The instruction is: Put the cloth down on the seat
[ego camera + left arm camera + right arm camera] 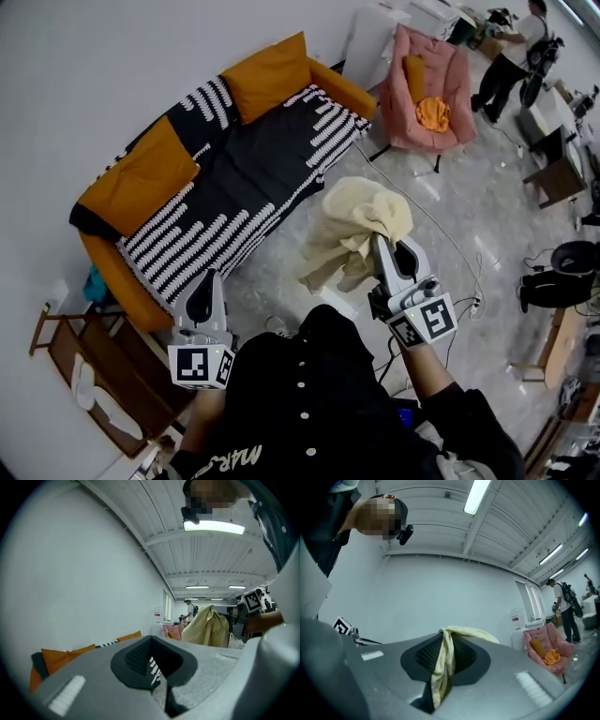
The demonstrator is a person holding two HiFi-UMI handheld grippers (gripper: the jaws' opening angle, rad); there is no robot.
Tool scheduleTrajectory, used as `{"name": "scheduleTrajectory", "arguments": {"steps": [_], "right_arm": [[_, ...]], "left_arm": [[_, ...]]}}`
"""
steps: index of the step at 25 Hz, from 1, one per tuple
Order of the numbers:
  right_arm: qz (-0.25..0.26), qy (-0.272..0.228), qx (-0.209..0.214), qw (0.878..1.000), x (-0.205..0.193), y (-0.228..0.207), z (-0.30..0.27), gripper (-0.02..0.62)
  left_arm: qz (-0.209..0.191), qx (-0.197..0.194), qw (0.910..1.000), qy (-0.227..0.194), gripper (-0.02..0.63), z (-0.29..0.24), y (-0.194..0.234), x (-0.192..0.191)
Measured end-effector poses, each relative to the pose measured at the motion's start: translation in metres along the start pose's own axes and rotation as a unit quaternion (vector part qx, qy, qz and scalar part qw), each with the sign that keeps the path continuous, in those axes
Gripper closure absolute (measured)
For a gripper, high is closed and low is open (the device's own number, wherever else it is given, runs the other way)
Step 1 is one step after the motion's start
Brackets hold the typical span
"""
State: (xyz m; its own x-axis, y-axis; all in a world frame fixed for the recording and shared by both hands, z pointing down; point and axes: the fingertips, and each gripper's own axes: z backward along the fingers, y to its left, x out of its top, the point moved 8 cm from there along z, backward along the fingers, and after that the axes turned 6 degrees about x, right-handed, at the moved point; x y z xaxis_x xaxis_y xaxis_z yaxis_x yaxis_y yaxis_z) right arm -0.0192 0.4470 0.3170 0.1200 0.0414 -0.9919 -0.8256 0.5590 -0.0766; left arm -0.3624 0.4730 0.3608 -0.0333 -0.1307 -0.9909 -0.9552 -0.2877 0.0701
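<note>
A pale yellow cloth [356,225] hangs bunched in the air in front of the sofa, pinched by my right gripper [382,246], which is shut on it. In the right gripper view a strip of the cloth [443,667] runs down between the closed jaws. The sofa seat [253,178] is black with white striped edges and orange cushions [141,178]. My left gripper [204,302] is held low near the sofa's front left corner, shut and empty; in its own view the jaws meet with nothing between them, and the cloth [206,625] shows far off.
A pink lounge chair [427,89] with an orange item stands at the back right. A person [511,52] stands by desks in the far right corner. A wooden side table [94,375] sits left of me. A cable [441,225] trails over the grey floor.
</note>
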Motion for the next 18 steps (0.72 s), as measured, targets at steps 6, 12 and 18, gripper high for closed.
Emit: {"name": "scheduleTrajectory", "arguments": {"steps": [6,12,18], "right_arm": [[-0.004,0.001,-0.03,1.0,-0.002,-0.02,0.003,0.537],[-0.009,-0.006,-0.048,0.999,-0.006,-0.059,-0.02,0.537],[-0.005,-0.012,-0.05,0.999,-0.004,-0.091,-0.045,0.537]], "left_arm": [[0.003,-0.03,0.9995,0.006,0.606,-0.03,-0.006,-0.006],[-0.01,-0.044,0.999,0.007,0.606,-0.083,-0.012,0.007],[-0.01,-0.049,0.9988,-0.004,0.606,-0.125,-0.013,0.012]]}}
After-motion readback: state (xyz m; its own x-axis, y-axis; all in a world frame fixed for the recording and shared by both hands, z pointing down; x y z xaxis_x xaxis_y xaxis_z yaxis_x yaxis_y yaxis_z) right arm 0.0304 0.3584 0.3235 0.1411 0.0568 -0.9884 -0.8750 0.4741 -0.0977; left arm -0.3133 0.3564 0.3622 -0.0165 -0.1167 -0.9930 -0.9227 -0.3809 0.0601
